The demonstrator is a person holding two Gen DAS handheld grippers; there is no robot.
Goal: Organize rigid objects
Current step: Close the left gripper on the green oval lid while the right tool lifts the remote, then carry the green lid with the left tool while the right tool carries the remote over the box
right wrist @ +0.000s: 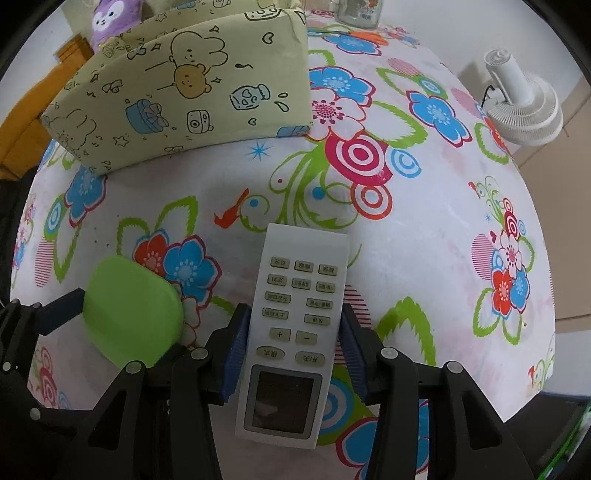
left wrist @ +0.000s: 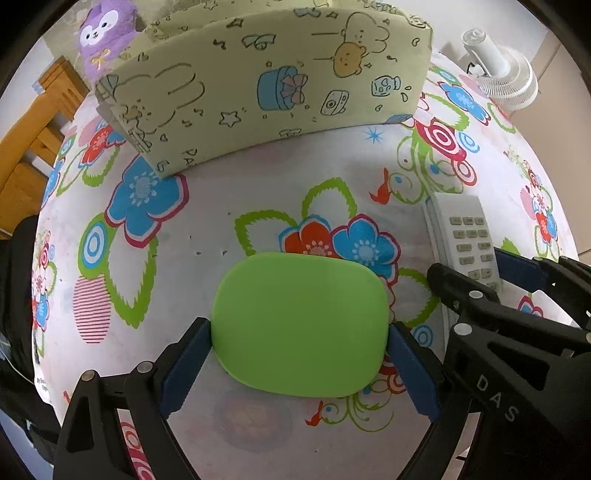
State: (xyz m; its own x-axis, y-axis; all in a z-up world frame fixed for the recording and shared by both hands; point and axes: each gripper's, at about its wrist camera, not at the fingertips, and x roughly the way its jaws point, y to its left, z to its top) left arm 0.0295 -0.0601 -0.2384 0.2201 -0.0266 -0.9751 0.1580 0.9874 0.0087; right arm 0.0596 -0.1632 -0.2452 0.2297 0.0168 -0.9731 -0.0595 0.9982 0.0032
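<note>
A flat green rounded case (left wrist: 299,325) sits between the blue pads of my left gripper (left wrist: 299,365), which is shut on it above the flowered tablecloth. The case also shows at the left of the right wrist view (right wrist: 133,310). A white remote control (right wrist: 295,325) with several buttons and a small screen sits between the pads of my right gripper (right wrist: 291,354), which is shut on it. The remote (left wrist: 465,236) and the right gripper (left wrist: 517,295) show at the right of the left wrist view.
A yellow-green fabric storage box (left wrist: 258,81) with cartoon prints stands at the far side of the table; it also shows in the right wrist view (right wrist: 184,92). A purple plush toy (left wrist: 107,33) sits in it. A white fan (right wrist: 524,107) stands beyond the right edge. A glass jar (right wrist: 360,13) is at the back.
</note>
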